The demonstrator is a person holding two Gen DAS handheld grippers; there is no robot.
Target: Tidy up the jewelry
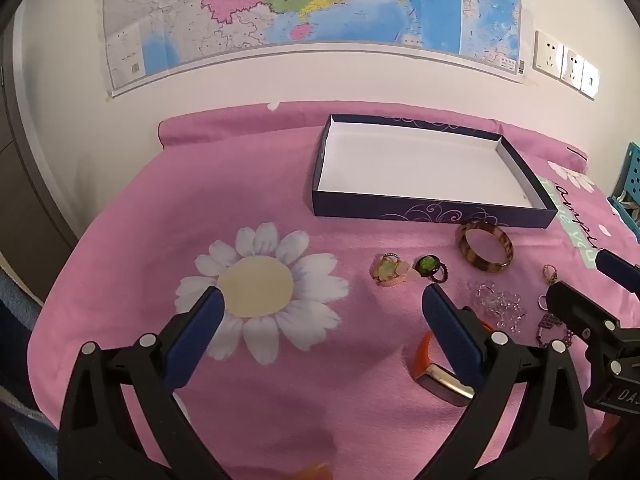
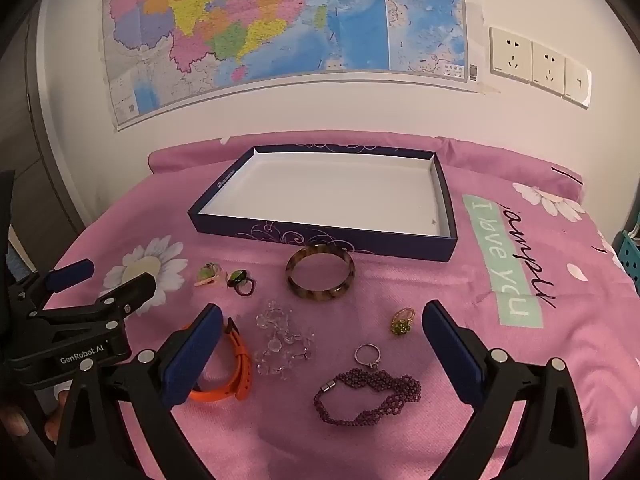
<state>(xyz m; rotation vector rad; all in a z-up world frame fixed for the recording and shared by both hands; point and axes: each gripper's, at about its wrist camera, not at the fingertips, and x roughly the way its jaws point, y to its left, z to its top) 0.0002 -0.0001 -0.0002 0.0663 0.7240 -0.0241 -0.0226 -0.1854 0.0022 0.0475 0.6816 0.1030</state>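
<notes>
Eight pieces of jewelry lie loose on the pink floral bedspread [image 2: 400,452], none boxed yet; largest first:

- The shallow navy box [image 2: 320,236] sits open and empty at the far side, white floor bare, well apart from both grippers.
- The left gripper [image 1: 320,300] hovers over the daisy print with its jaws spread wide, holding nothing; the right gripper [image 2: 320,316] is likewise wide and empty, hanging above the middle of the pieces.
- The tortoiseshell bangle [image 2: 320,272] lies flat just in front of the box's near wall.
- The orange strap bracelet [image 2: 236,368] rests beside the right gripper's left finger.
- The purple beaded bracelet [image 2: 370,396] lies nearest the right gripper, its clasp on the left end.
- The clear crystal bracelet [image 2: 282,340] sprawls between the orange strap and the small rings.
- Four rings: a silver ring [image 2: 368,354], a gold ring with a green stone [image 2: 402,322], a dark ring with a green stone [image 2: 240,280], and a pale pink one [image 2: 208,274].
- By my reading, the sorting is at its first pick. The next move calls for lowering one gripper onto a single piece, probably the bangle or the beaded bracelet, and closing on that alone.
</notes>
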